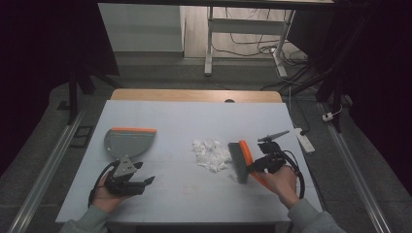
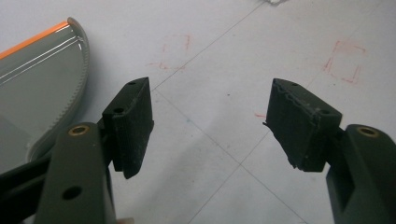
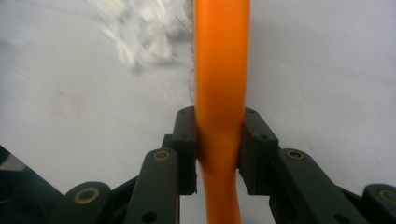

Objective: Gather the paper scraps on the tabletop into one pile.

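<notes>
- The pile of white scraps [image 1: 210, 154] lies near the middle of the white worktop [image 1: 194, 121]; all places below are given from this pile.
- The brush [image 1: 240, 160] stands just right of the pile, grey bristles toward the scraps and touching or nearly touching their edge, its orange back turned away.
- The right gripper [image 1: 265, 162] is further right of the pile, held by the person's right hand [image 1: 282, 182]. Its jaws are clamped on the brush's orange handle [image 3: 221, 93], one jaw pressed to each side; the scraps appear blurred beyond, to the left of the handle.
- The grey dustpan [image 1: 127, 142] with an orange lip lies flat well to the left of the pile.
- The left gripper [image 1: 145, 183] is left of the pile and nearer the person, just beside the dustpan's near end, in the left hand [image 1: 108, 196]. Its jaws are spread wide with nothing between them, bare worktop showing through; the dustpan's curved wall [image 2: 70, 93] sits beside one jaw.
</notes>
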`<state>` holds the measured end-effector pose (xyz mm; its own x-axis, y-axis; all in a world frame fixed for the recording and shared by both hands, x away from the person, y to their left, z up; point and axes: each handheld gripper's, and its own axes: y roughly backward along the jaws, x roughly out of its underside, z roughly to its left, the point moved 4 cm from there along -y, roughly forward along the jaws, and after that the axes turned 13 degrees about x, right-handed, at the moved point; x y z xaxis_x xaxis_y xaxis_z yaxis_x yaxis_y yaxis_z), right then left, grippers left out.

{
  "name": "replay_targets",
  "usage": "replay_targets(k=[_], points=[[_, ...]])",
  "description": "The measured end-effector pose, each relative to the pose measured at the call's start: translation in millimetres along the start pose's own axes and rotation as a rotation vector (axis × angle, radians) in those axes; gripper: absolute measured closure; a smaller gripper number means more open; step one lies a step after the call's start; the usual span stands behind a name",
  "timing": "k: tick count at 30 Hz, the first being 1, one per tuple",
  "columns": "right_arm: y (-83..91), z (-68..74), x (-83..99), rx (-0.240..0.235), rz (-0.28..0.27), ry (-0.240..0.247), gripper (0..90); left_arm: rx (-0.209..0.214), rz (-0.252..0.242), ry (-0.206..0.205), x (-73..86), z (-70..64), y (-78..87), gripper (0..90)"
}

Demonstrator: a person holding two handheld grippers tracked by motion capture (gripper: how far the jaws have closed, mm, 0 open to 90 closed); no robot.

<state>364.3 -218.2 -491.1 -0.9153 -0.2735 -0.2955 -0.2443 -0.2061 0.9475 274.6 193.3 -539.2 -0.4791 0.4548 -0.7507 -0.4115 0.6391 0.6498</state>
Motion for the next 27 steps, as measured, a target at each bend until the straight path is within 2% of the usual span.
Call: replay_targets(k=[6,8,11,16,19,24,27], points=[[-5.8,14.1,-25.7,-0.058,-0.081,0.016,70.5,-0.016,0.006,0.014,1.9,-0.8,0.7,32.4],[-2.3,14.9,-29.8,-0.050,-0.108,0.034,70.5,-0.022,0.014,0.015,3.2,-0.6,1.2,32.4],[8.5,9.0,-30.6,-0.056,-0.152,0.041,70.5,-0.027,0.017,0.026,4.6,-0.5,0.9,32.4],[29.3,-9.7,-24.9,-0.022,-0.229,0.037,70.5,-0.031,0.027,0.031,5.2,-0.8,-0.5,32.4],[31.5,-19.7,-17.3,-0.010,-0.216,0.029,70.4,-0.033,0.032,0.029,4.5,-1.8,-1.7,32.4],[26.2,-31.9,-5.3,0.018,-0.184,0.043,70.4,-0.033,0.038,0.028,3.3,-2.2,-4.2,32.4],[24.8,-35.4,-3.5,0.023,-0.201,0.065,70.4,-0.035,0.039,0.031,3.2,-2.0,-4.7,32.4]])
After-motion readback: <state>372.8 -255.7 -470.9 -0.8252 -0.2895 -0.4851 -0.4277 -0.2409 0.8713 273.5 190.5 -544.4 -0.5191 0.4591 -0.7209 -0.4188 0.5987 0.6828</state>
